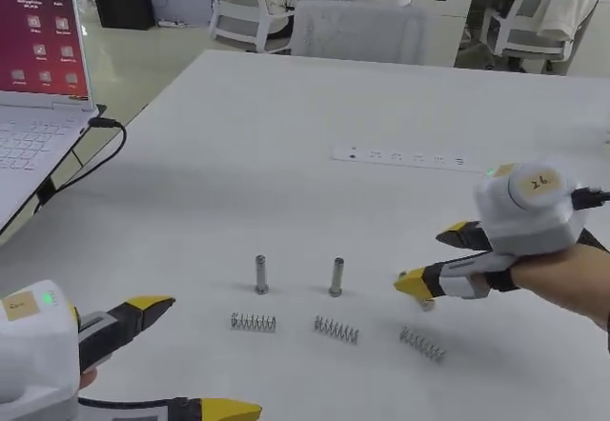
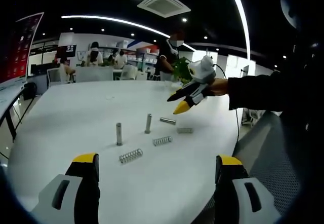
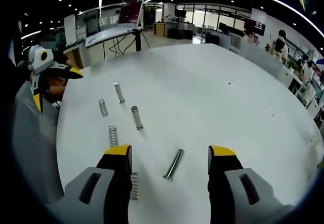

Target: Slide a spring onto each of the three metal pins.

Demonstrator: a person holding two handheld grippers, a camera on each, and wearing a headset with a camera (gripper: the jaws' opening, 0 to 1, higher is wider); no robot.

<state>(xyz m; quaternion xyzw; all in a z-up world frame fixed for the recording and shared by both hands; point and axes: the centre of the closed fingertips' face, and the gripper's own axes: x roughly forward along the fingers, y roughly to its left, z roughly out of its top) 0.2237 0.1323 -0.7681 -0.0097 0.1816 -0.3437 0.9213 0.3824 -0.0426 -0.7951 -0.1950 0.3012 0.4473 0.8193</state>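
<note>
Two metal pins stand upright on the white table point(image 1: 286, 154), the left pin point(image 1: 261, 275) and the middle pin point(image 1: 336, 276). The third pin point(image 3: 173, 164) lies flat between my right gripper's jaws, below them on the table. Three springs lie in a row in front: left spring point(image 1: 253, 322), middle spring point(image 1: 336, 330), right spring point(image 1: 422, 345). My right gripper point(image 1: 431, 261) hovers open just above the lying pin. At the near left my left gripper point(image 1: 205, 356) is open and holds nothing.
An open laptop point(image 1: 33, 78) with a black cable point(image 1: 105, 159) sits at the table's left edge. A white power strip point(image 1: 410, 159) lies farther back. Office chairs point(image 1: 362, 30) and desks stand beyond the far edge.
</note>
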